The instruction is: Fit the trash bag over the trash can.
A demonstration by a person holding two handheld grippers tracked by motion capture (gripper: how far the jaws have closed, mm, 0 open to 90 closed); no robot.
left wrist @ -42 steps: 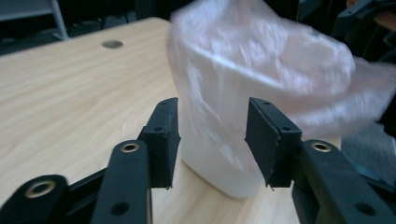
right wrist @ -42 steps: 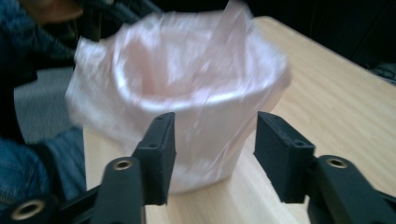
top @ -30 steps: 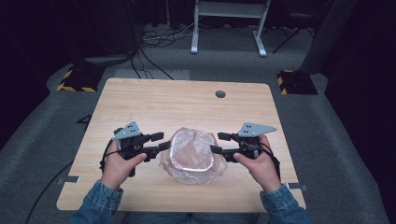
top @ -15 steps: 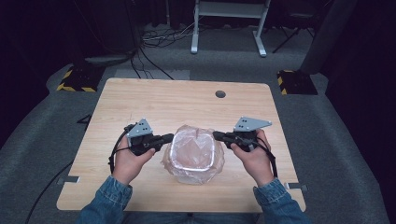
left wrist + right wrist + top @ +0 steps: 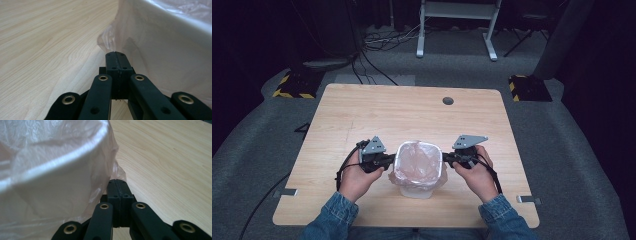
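A small white bin (image 5: 418, 189) stands near the front of the wooden table (image 5: 362, 115), lined with a thin clear plastic bag (image 5: 419, 162) folded over its rim. My left gripper (image 5: 393, 160) is at the bin's left side and my right gripper (image 5: 444, 158) at its right side, each held in a hand. In the left gripper view the jaws (image 5: 115, 53) are shut, with the bag's loose edge (image 5: 107, 41) pinched at their tips beside the bin wall (image 5: 162, 50). In the right gripper view the jaws (image 5: 117, 181) are likewise shut on the hanging film (image 5: 117, 168).
A round cable hole (image 5: 448, 100) lies in the table's far half. Metal brackets (image 5: 286, 192) sit at the table's front corners. A white stand's legs (image 5: 457, 30) and cables lie on the grey floor behind the table.
Both hands have moved inward to the bin's sides and down. Both grippers' jaws have shut on the bag's edges, and the crumpled bag is now stretched over the bin's rim.
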